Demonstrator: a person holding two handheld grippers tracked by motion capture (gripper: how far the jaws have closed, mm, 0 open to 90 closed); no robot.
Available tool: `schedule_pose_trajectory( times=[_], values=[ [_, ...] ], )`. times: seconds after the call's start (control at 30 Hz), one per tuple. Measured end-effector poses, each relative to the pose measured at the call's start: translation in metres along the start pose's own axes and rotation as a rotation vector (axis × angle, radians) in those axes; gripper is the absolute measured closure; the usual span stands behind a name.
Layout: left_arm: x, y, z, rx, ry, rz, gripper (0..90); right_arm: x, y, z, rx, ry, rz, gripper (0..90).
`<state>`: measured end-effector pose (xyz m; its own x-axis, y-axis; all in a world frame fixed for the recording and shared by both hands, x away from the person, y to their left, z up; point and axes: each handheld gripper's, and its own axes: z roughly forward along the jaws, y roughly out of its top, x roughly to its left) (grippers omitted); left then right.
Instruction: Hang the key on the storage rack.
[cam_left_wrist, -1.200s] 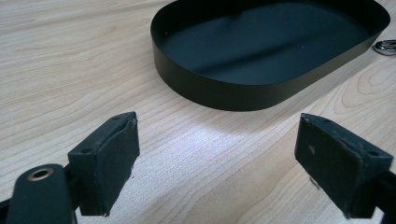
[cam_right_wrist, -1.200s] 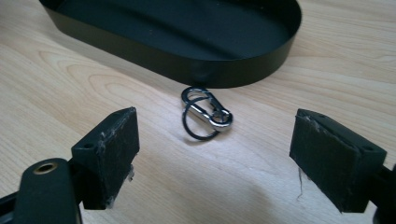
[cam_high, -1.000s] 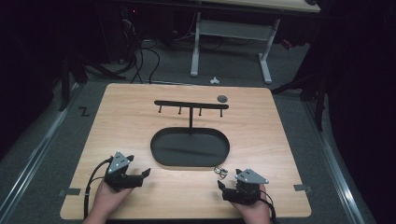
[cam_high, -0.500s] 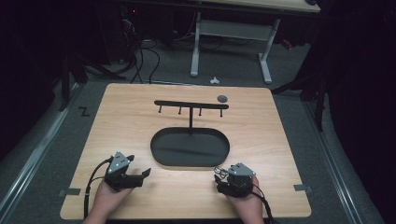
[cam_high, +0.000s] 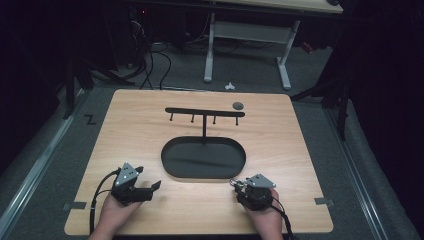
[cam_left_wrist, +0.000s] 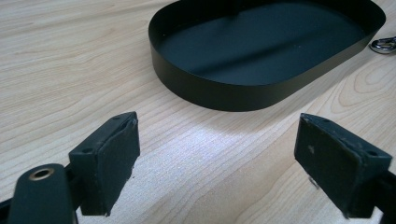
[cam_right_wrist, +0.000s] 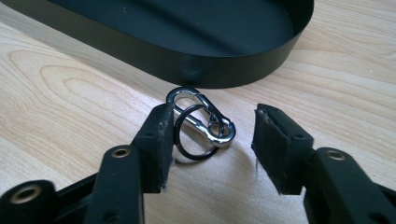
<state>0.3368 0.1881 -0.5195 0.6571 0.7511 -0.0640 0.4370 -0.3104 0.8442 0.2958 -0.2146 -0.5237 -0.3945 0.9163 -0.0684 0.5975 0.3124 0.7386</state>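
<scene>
Right gripper (cam_right_wrist: 210, 144) sits low on the table (cam_high: 140, 125) at lower right of the high view, jaws half spread and just been closing, straddling a silver carabiner clip (cam_right_wrist: 201, 116) with a dark key ring (cam_right_wrist: 187, 151) looped on it. The left pad looks to be touching or just beside the ring, the right pad is apart from the clip, so nothing is pinched yet. The clip lies flat on the wood, centre of the right gripper view, just beside the near wall of the black oval tray (cam_right_wrist: 224, 77); it also shows at the far right edge of the left gripper view. Likely the straddle is there to pinch the clip across its narrow side for a lift.

Left gripper (cam_left_wrist: 217, 158), lower left of the high view, rests with jaws spread wide, nothing between them, aimed at the tray, probably waiting.

The black hook rack (cam_high: 205, 113) stands above the tray at upper centre, pegs bare: probably the place to hang the clip. A small grey disc (cam_high: 238, 105) lies near its right end.
</scene>
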Motion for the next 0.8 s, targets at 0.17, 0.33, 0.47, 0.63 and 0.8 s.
schedule_pose_trajectory(
  times=[0.17, 0.33, 0.47, 0.63, 0.8],
  values=[
    [0.0, 0.0, 0.0, -0.003, -0.003, 0.0, 14.7, -0.003, -0.002, -0.003, -0.005, -0.005, 0.002, 56.0],
    [0.001, 0.0, 0.001, -0.002, -0.004, 0.0, 14.8, -0.009, -0.005, -0.005, -0.001, 0.0, 0.023, 60.5],
    [0.0, 0.0, 0.001, 0.0, -0.006, 0.002, 14.8, -0.012, -0.007, -0.007, -0.006, -0.006, 0.032, 62.3],
    [0.0, 0.0, 0.001, 0.0, -0.006, 0.002, 14.9, -0.015, -0.008, -0.008, -0.006, -0.002, 0.04, 66.3],
    [-0.001, 0.0, 0.002, 0.003, -0.007, 0.004, 14.9, -0.016, -0.009, -0.007, 0.002, 0.021, 0.042, 72.2]
  ],
)
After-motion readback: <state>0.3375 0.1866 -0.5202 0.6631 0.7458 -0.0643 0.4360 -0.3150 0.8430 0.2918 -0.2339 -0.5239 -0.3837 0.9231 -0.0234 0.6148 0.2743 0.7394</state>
